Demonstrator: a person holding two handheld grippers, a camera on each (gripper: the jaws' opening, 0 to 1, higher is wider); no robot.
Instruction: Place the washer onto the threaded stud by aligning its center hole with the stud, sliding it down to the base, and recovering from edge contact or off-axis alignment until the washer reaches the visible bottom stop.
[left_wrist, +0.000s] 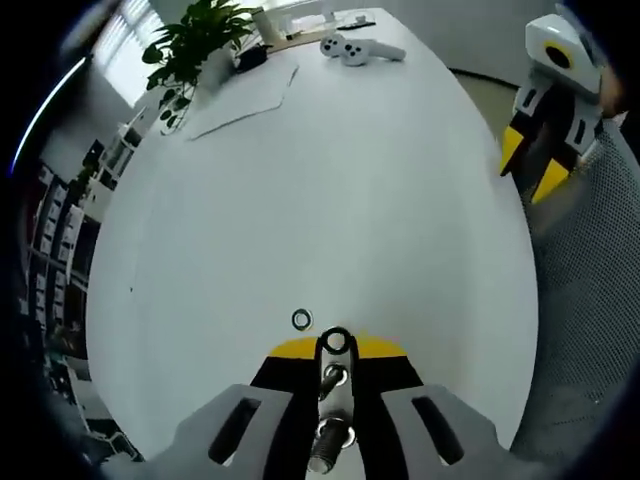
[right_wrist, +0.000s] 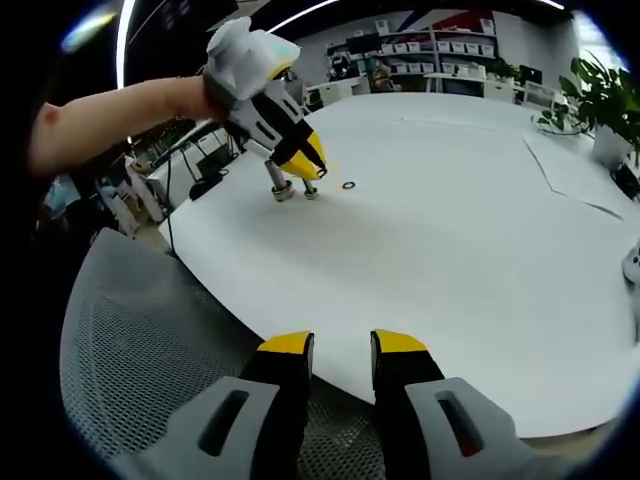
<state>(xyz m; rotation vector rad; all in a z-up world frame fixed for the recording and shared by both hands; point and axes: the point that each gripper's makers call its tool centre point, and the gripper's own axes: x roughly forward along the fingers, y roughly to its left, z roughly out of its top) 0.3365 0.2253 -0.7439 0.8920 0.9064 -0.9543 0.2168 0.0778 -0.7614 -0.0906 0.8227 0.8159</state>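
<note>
White tabletop (left_wrist: 330, 200), one washer (left_wrist: 302, 319) lying flat on it, just ahead of your left jaw tips and slightly to their left, not touching them. One threaded stud (left_wrist: 333, 400) clamped between your left gripper (left_wrist: 334, 352) jaws, lying along the jaw axis with a nut and ring end showing past the tips. From the right gripper view, your left gripper (right_wrist: 296, 170) is pitched down with the stud (right_wrist: 281, 186) at or just over the table, the washer (right_wrist: 348, 185) just beside it, your forearm (right_wrist: 120, 115) stretched in from the left. Your right gripper (right_wrist: 342, 348) jaws are apart, nothing between them, hovering at the table edge over one mesh chair back (right_wrist: 140, 340), well apart from the washer. Beyond the jaws: one potted plant (left_wrist: 195, 45), two white controllers (left_wrist: 360, 48), a paper sheet (left_wrist: 245, 100).
</note>
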